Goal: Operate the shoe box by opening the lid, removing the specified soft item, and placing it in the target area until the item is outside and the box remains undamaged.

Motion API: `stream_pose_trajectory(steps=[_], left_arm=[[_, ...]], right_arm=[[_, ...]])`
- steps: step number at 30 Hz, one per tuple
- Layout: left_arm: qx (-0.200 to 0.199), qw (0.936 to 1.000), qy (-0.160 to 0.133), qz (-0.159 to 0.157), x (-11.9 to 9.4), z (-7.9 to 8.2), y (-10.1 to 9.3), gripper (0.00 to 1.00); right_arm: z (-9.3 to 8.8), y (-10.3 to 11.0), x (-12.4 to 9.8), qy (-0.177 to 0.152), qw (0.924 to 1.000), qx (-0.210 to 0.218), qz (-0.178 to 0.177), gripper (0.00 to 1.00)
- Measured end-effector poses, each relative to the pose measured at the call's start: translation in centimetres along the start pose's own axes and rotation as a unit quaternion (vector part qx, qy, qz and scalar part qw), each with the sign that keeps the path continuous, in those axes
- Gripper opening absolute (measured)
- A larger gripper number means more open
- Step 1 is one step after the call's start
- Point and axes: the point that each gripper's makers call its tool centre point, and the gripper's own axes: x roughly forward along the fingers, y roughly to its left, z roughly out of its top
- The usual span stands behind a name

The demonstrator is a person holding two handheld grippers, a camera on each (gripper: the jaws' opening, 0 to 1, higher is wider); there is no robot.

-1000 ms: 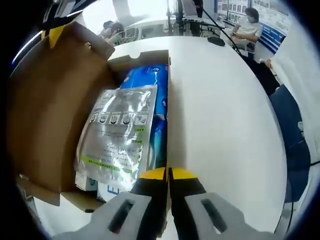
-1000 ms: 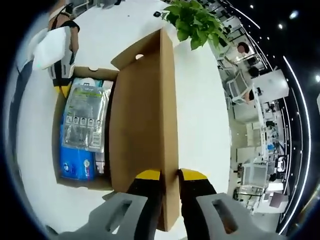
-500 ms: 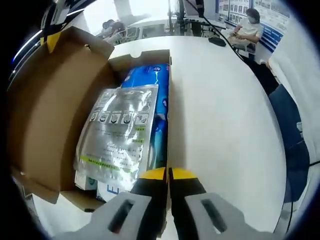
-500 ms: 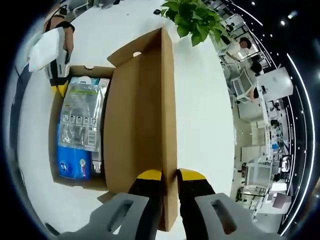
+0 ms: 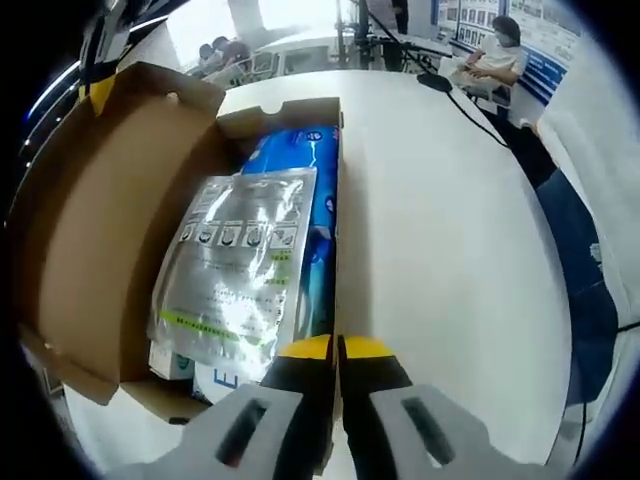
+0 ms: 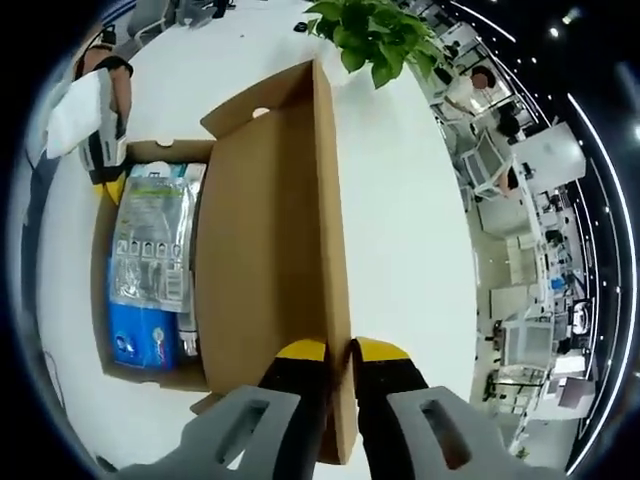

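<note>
Shoe box (image 5: 120, 300) sat open on the white surface (image 5: 440, 230), silver pouch (image 5: 235, 265) inside; left gripper (image 5: 336, 352) pinched its side wall, right gripper (image 6: 338, 352) clamped the raised lid (image 6: 265, 230); swinging that lid gently, without creasing the hinge, seemed wise.

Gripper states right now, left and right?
Left gripper: shut on the box wall.
Right gripper: shut on the lid, holding it open.

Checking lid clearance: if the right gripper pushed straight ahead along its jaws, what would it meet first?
The right gripper is already shut on the lid, so it would just slide along the cardboard edge; beyond it, probably the potted plant.
</note>
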Motion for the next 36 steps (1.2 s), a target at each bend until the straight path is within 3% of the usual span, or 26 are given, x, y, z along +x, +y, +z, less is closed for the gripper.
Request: stream_pose_trajectory(steps=[20, 26, 36], left_arm=[[-0.005, 1.0, -0.004, 0.0, 0.0, 0.1, -0.1, 0.01], [-0.008, 1.0, -0.002, -0.002, 0.0, 0.1, -0.1, 0.01], [-0.015, 0.9999, -0.004, -0.002, 0.0, 0.1, 0.0, 0.01]], right_arm=[[-0.7, -0.7, 2.7, 0.017, 0.999, -0.006, 0.041, 0.03], [-0.8, -0.7, 2.6, 0.021, 0.9983, -0.008, 0.054, 0.03], [-1.0, -1.1, 4.8, 0.033, 0.9971, -0.003, 0.068, 0.03]])
